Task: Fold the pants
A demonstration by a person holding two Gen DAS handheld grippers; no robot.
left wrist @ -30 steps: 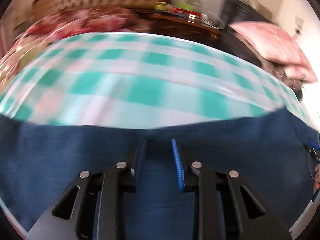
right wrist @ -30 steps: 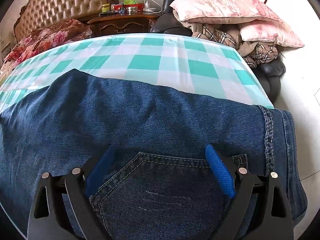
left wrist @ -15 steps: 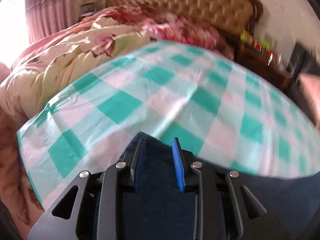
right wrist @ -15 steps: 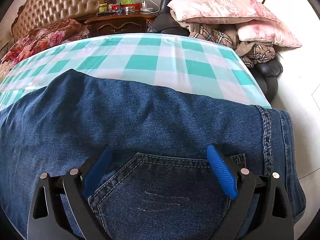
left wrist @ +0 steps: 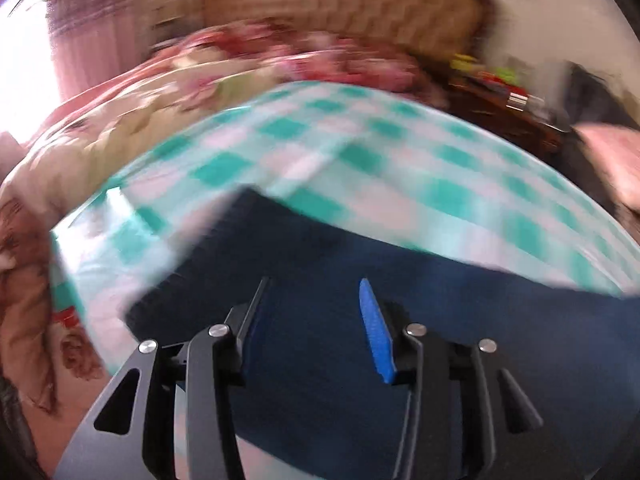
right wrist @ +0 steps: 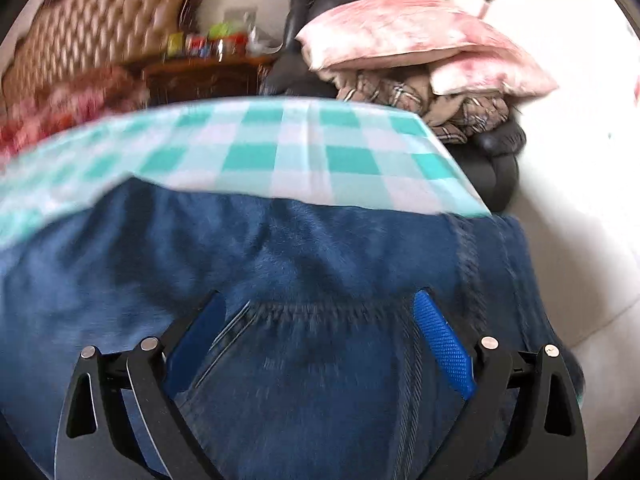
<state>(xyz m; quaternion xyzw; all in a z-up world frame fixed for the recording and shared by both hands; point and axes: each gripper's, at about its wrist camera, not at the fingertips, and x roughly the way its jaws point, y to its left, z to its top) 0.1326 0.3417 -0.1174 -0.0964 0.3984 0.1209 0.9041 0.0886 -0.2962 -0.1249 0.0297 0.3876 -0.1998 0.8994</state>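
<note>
Left wrist view, item one: left gripper (left wrist: pixel 312 312), jaws apart and just been opening, nothing pinched; dark denim shows between and beneath the pads without being pressed. Pants (left wrist: pixel 360 380) fill the frame from 3 to 9 o'clock, their blunt end reaching toward 10 o'clock over the cloth (left wrist: pixel 400 152). Heavy blur throughout.

Right wrist view, item two: right gripper (right wrist: pixel 320 308), jaws wide apart, straddling the back pocket (right wrist: pixel 320 360) without clamping it. Pants (right wrist: pixel 240 248) lie across the checked cloth, and their seamed side at 3 o'clock overhangs the table edge. Pillows (right wrist: pixel 400 40) and a plaid heap sit at 1 o'clock; a bed with floral quilt (left wrist: pixel 160 92) at 11 o'clock in the left view.

Risks, catalogued for you:
- Neither tool holds anything, so your fold has no anchor. If either tool drags through the denim now, the layers are likely to shear apart.
- Overhang at 3 o'clock: the hanging weight may pull the stack off the table if you nudge it that way.
- The cloth looks thin and loose; a low sweep could catch it along with the denim and ruck it up.
- Blur in both views makes the edges hard to judge; closing now, you may catch one layer only, or the pocket lip instead of the full thickness.
</note>
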